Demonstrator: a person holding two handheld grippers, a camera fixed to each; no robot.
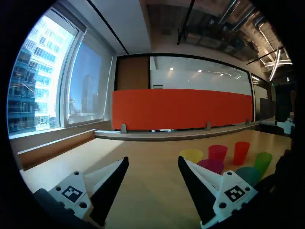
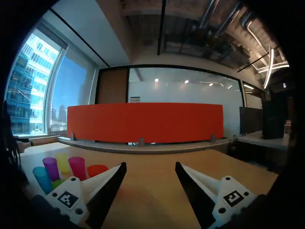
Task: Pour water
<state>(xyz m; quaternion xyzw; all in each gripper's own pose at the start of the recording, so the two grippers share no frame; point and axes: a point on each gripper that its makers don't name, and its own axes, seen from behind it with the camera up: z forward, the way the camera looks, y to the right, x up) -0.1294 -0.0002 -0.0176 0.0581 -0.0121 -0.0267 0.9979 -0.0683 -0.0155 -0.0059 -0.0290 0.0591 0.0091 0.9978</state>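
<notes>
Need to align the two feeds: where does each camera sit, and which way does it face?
Left gripper view: rides on the left claw, looking along the table to the orange panel; cups at its right; its open fingers show.
Right gripper view: on the right claw, facing likewise; cups at its left; open fingers show.
Shared: table, panel, cups, window.

The bench (image 1: 152,191) is of pale wood. The cups have one colour each: a yellow cup (image 1: 191,155), a crimson cup (image 1: 217,152), a red-orange cup (image 1: 241,152), a green cup (image 1: 263,161), a magenta cup (image 1: 212,165) and a teal cup (image 1: 248,174). The partition (image 1: 183,108) is plain orange-red. The fingers (image 1: 110,187) are black with white backs, each with a black-and-white square marker (image 1: 71,193).
</notes>
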